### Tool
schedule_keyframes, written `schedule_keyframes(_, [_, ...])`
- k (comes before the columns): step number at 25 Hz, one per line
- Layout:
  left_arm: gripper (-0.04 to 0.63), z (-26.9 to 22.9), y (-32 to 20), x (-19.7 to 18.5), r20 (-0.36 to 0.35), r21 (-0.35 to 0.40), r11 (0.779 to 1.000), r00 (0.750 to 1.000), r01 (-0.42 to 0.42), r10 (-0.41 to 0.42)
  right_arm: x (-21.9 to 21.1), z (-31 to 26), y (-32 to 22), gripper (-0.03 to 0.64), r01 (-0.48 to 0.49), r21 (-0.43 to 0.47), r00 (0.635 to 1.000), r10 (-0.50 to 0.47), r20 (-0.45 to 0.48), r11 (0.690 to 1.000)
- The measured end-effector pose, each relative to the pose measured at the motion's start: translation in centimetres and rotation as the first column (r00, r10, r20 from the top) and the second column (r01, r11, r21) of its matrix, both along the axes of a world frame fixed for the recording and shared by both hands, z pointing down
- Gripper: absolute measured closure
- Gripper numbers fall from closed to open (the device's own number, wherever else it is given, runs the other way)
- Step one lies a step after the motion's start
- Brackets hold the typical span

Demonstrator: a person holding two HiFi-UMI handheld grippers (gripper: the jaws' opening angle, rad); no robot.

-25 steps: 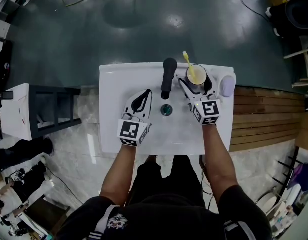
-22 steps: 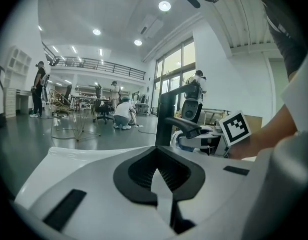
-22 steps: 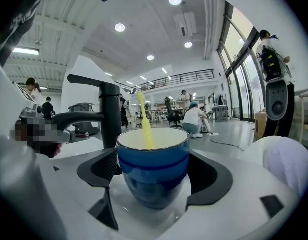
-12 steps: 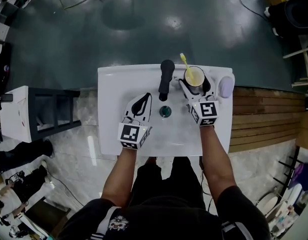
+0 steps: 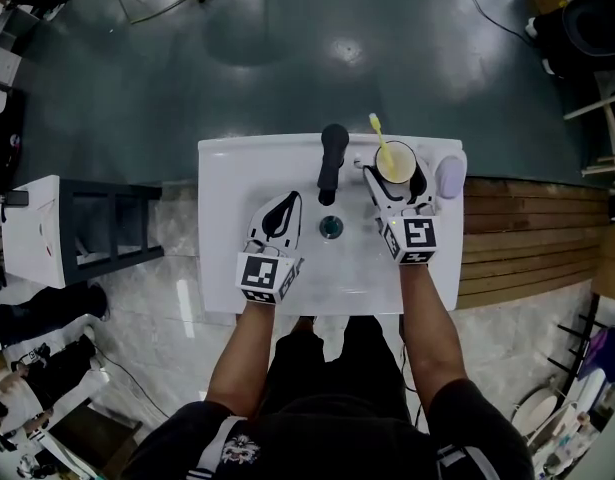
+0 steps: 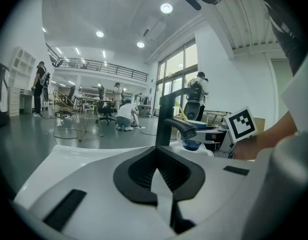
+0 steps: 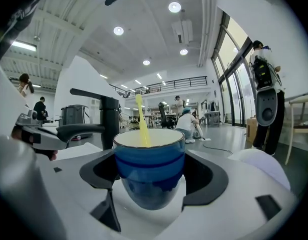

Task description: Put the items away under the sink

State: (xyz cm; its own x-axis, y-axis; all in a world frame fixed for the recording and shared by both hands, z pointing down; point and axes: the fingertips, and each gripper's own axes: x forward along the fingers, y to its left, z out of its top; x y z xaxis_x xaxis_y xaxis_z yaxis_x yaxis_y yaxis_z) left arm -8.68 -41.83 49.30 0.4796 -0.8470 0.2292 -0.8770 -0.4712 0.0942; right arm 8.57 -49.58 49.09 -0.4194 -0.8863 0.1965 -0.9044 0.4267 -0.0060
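A blue cup (image 7: 149,170) with a cream inside (image 5: 396,162) holds a yellow toothbrush (image 5: 380,139) and stands at the back right of the white sink top (image 5: 222,178). My right gripper (image 5: 395,174) is shut on the cup, a black pad against each side, also seen in the right gripper view (image 7: 151,174). My left gripper (image 5: 286,202) hovers over the basin left of the drain (image 5: 331,228), shut with nothing in it; its jaws meet at the middle in the left gripper view (image 6: 159,174).
A black faucet (image 5: 332,160) stands between the grippers at the back of the sink. A white oval thing (image 5: 451,176) lies right of the cup. A dark shelf unit (image 5: 107,223) stands to the left and wooden boards (image 5: 527,238) to the right. People are in the hall behind.
The right gripper and the cup have shifted slightly to the right, away from the faucet. The left gripper has hardly moved.
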Motion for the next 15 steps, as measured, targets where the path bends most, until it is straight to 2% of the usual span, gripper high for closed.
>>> schedule_keyframes(8, [0.595,-1.2,1.9,0.4,0.006,0.012,0.999,0.999,-0.038,0.038,0.5,-2.5,2.8,0.215,-0.019,0.037,1.0,0.019,0.002,0.999])
schedule_keyframes(15, [0.595,-2.5,5.0,0.0,0.008,0.023,0.997,0.997,-0.076,0.076,-0.3,-5.2,7.5,0.215,-0.034,0.075,0.999,0.034,0.007,0.997])
